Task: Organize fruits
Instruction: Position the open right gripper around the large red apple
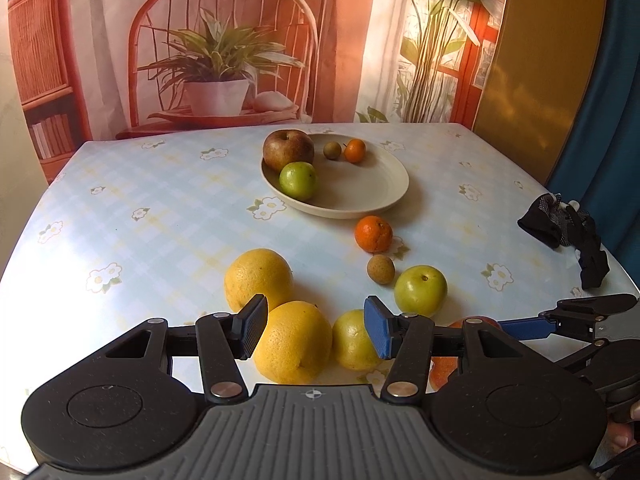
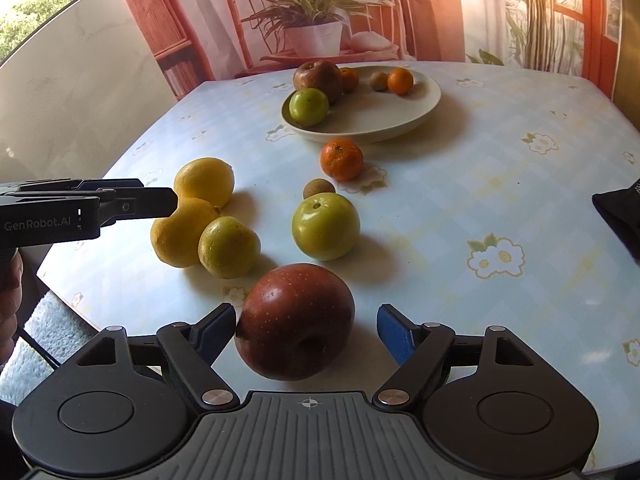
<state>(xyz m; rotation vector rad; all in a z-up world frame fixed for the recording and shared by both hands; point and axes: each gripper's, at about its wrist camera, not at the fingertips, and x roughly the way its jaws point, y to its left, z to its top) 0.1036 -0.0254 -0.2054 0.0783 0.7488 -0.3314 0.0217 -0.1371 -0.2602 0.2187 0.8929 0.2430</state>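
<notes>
Red apple point(image 2: 295, 322): dark red, speckled, lying on its side near the table point(image 2: 460, 184) front edge.
Right gripper point(image 2: 306, 332): my fingers stand apart around the apple; I think neither pad presses it.
Left gripper point(image 1: 316, 330): fingers partly open over the yellow citrus point(image 1: 294, 342), gripping nothing.
Plate point(image 2: 416, 114): cream, toward the far edge, holding several fruits.

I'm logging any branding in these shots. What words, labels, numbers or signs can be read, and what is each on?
"GenRobot.AI": white letters on the side of the left gripper, seen in the right wrist view.
Book spines on the backdrop: too small and blurred to read.
Crosshair mark on each gripper's grey base: a symbol, no text.
Nothing readable on the fruit, the plate or the tablecloth.
</notes>
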